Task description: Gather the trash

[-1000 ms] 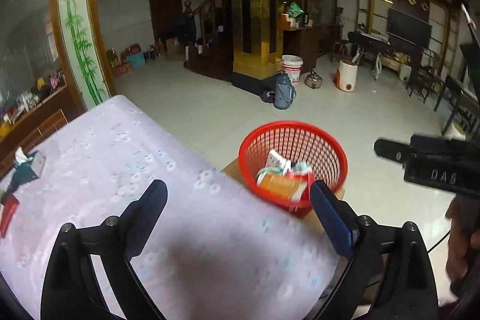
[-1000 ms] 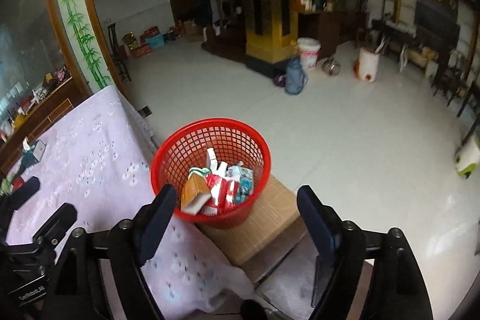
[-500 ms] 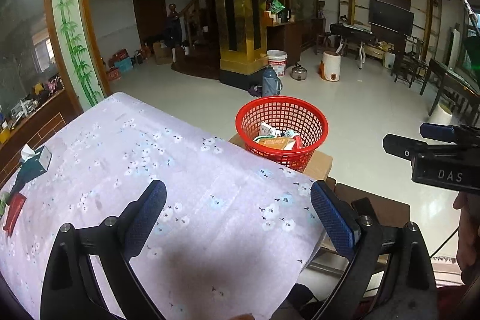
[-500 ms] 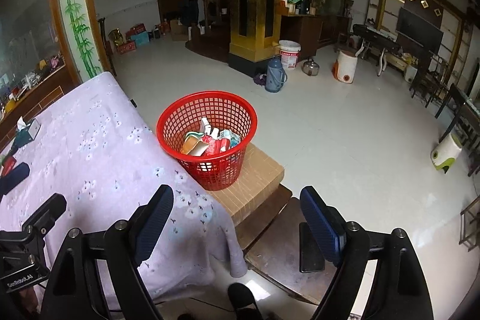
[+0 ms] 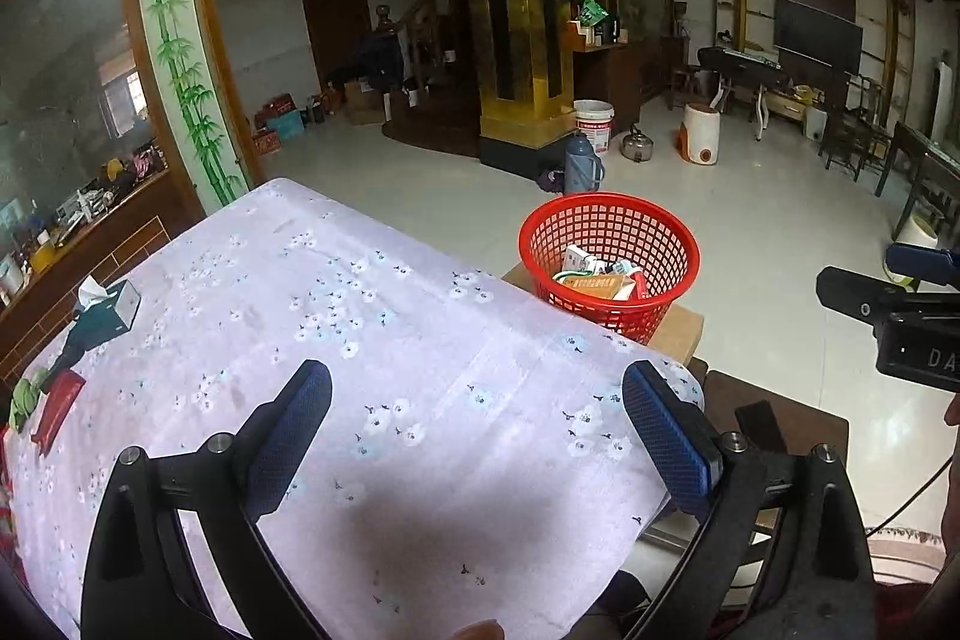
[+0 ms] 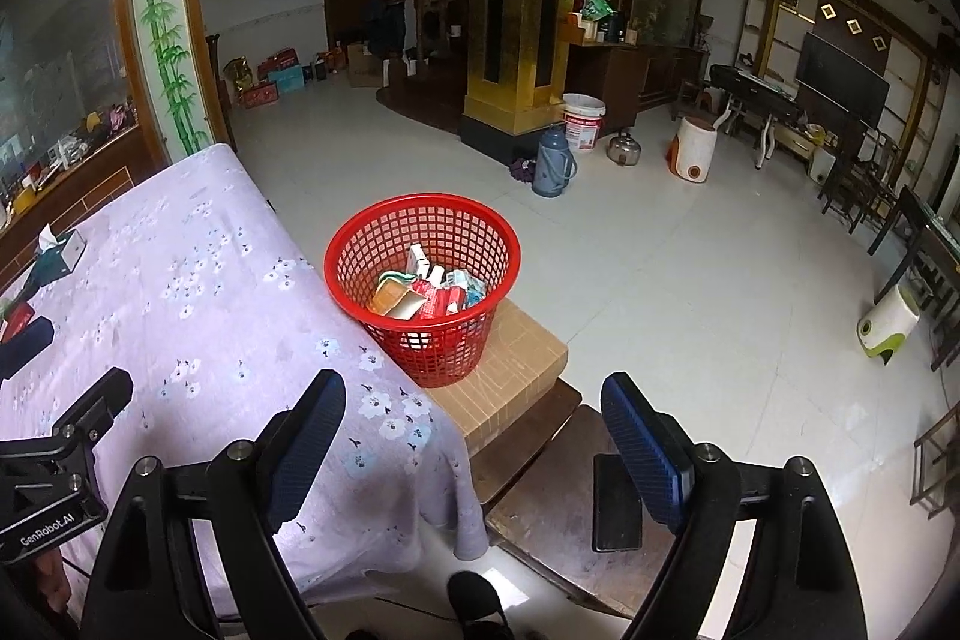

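progress: late stage, judged; red basket [image 6: 422,280] already holds a heap of trash [image 6: 427,295], near table [image 5: 372,340] surface mostly bare
left to do: judged little; red packet [image 5: 57,406] and green scrap [image 5: 24,397] sit at the table's far-left edge, well apart from the basket; cannot tell if they count as trash
tissue box [image 5: 108,307]: on the table, far from the basket, near the left edge; likely not trash
basket place: just off the table's right end, on a cardboard box [image 6: 510,370], rim about level with the tablecloth
basket contents: small cartons and wrappers, white, orange, red, teal; piled at the bottom, well under the rim
left gripper [image 5: 477,436]: jaws spread wide, nothing between the pads, above the table with the basket ahead and to the right
right gripper [image 6: 474,445]: wide apart too, empty, over the table's corner just short of the basket
other containers: white bucket [image 6: 583,121] and blue flask [image 6: 553,162] on the floor beyond the basket; contents not visible
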`<state>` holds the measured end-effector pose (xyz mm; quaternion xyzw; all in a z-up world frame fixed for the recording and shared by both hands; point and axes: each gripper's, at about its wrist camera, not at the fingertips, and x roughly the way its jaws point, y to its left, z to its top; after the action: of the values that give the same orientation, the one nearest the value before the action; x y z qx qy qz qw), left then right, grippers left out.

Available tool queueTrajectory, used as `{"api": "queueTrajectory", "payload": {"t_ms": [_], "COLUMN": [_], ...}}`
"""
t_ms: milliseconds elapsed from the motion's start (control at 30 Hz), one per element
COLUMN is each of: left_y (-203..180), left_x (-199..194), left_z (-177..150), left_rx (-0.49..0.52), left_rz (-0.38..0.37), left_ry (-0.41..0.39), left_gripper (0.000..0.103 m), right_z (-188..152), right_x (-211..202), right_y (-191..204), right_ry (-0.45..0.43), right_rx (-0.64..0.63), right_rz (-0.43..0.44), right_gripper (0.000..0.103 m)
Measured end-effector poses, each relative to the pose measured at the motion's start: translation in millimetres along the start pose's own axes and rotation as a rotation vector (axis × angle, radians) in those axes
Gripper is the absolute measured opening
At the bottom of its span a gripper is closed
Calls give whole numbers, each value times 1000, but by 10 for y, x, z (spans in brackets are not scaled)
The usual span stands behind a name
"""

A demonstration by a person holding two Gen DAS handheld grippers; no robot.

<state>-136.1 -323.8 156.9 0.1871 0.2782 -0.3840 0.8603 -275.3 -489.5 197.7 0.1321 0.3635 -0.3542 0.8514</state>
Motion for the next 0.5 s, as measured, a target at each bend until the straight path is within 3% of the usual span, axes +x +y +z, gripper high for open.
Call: {"api": "queueTrajectory", "payload": {"t_ms": [233,500], "left_y": [-132,-139], "left_x": [-17,31], "left_z": [10,18], "left_rx": [77,76], "left_rz": [78,57], "left_ry": [-34,-22], "left_gripper": [99,99], "right_z": [36,63], "right_x": [86,146], "right_y": [37,94], "right_ry": [10,19], "right_rx": [-16,-32], "right_rz": [8,12], "right_gripper": [90,90]}}
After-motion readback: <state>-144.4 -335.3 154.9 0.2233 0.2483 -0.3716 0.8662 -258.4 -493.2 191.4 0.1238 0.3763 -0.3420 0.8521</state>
